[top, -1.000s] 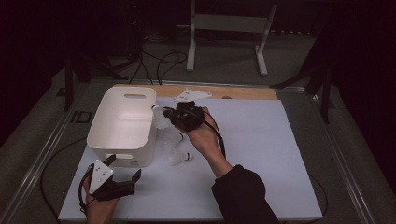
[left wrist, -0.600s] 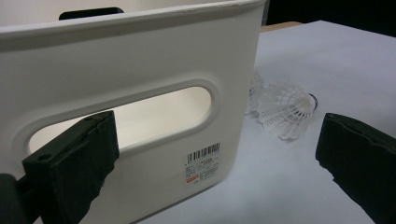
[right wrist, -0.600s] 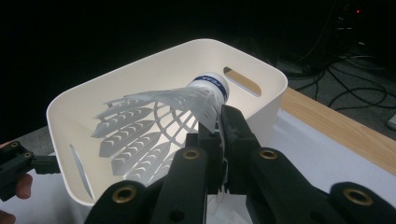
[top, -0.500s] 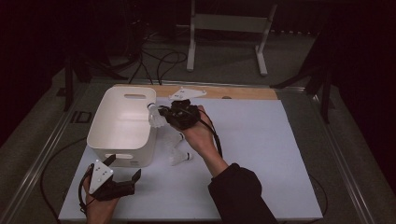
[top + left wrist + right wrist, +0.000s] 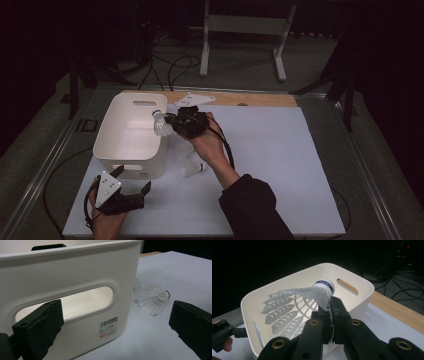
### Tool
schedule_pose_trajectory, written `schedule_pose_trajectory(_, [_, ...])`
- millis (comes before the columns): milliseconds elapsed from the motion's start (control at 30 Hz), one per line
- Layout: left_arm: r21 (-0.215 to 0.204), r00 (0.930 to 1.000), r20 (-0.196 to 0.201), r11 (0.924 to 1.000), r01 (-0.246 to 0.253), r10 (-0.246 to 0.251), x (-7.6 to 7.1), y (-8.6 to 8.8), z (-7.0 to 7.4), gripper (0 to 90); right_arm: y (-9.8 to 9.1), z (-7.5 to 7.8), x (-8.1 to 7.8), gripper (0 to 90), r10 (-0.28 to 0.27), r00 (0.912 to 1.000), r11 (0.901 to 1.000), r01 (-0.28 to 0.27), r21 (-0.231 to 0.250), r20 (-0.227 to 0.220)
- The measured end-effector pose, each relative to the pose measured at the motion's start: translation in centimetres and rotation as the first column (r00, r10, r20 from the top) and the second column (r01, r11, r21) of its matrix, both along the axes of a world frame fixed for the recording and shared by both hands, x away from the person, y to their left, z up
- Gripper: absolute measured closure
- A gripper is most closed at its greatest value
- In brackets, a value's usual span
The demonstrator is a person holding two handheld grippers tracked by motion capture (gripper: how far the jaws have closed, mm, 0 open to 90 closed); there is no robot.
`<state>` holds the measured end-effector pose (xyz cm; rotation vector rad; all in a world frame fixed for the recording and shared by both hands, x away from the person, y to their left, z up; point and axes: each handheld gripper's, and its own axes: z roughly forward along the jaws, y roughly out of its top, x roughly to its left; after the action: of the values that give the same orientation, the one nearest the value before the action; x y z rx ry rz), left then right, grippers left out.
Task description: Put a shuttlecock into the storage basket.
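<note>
Pinching a white shuttlecock (image 5: 312,296) by its skirt, our right gripper (image 5: 329,312) hangs over the white bin (image 5: 362,290); our left gripper (image 5: 115,322) gapes empty beside it.

- The right gripper (image 5: 170,121), clamped on a white shuttlecock (image 5: 160,124), has moved left from over the table beside the bin (image 5: 116,150) to the bin's right rim.
- The shuttlecock, earlier just outside the bin wall, now hangs over the rim, above the inside of the bin.
- The person's right forearm has swung left with it.
</note>
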<state>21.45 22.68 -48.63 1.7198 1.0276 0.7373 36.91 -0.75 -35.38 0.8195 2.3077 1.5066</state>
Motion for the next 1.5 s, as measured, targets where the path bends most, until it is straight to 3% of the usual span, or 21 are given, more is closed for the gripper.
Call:
schedule_pose_trajectory(1133, [-0.002, 1.0, 0.003, 1.0, -0.001, 0.001, 0.0, 0.0, 0.0, 0.0, 2.9, -0.3, -0.3, 86.5, 0.061, 0.9981, 0.9981, -0.061, 0.007, -0.001])
schedule_pose_trajectory(1200, [-0.003, 1.0, 0.002, 1.0, -0.001, 0.001, 0.0, 0.0, 0.0, 0.0, 3.0, -0.3, -0.3, 76.8, 0.069, 0.9976, 0.9976, -0.069, 0.012, -0.002])
schedule_pose_trajectory(1267, [-0.004, 1.0, 0.003, 1.0, -0.002, 0.002, 0.0, 0.1, 0.0, 0.0, 3.2, -0.3, -0.4, 55.6, 0.071, 0.9975, 0.9974, -0.071, 0.014, 0.0])
schedule_pose_trajectory(1333, [-0.002, 1.0, 0.002, 1.0, -0.001, 0.001, 0.0, 0.1, 0.0, 0.0, 3.3, -0.3, -0.4, 44.1, 0.07, 0.9976, 0.9976, -0.07, 0.0, -0.005])
schedule_pose_trajectory(1433, [-0.001, 1.0, 0.003, 1.0, -0.001, 0.001, 0.0, 0.1, 0.0, 0.0, 3.2, -0.2, -0.4, 30.7, 0.041, 0.9991, 0.9991, -0.041, -0.008, -0.006])
schedule_pose_trajectory(1500, [-0.002, 1.0, 0.003, 1.0, -0.002, 0.002, 0.0, 0.1, 0.0, 0.0, 3.0, -0.2, -0.3, 26.8, 0.025, 0.9997, 0.9995, -0.025, -0.02, -0.004])
